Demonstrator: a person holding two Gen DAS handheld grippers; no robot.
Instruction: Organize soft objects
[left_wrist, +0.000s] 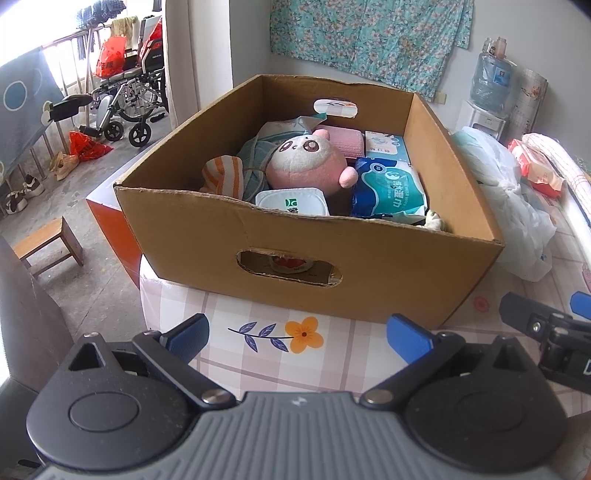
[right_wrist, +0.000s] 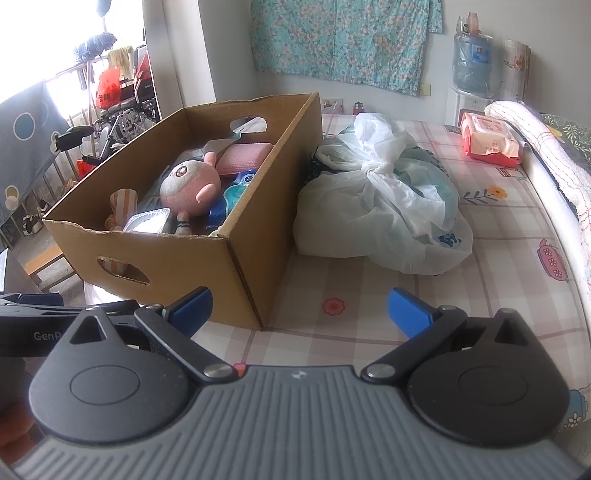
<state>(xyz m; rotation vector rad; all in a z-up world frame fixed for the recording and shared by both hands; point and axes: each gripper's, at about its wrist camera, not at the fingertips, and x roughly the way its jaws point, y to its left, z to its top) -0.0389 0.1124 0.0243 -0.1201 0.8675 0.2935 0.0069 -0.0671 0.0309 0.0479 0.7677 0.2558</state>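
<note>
Hovering wide and empty, left gripper (left_wrist: 297, 334) and right gripper (right_wrist: 299, 310) face the cardboard box (left_wrist: 369, 266) (plush toy (left_wrist: 308, 160) inside).

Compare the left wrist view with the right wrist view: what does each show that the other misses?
Only the left wrist view shows the wooden stool on the floor and the blue wet-wipe pack face-on. Only the right wrist view shows the tied plastic bag whole, with bare tablecloth beyond it. Both show the cardboard box, the pink plush toy inside, the red wipes pack, and open, empty jaws.
</note>
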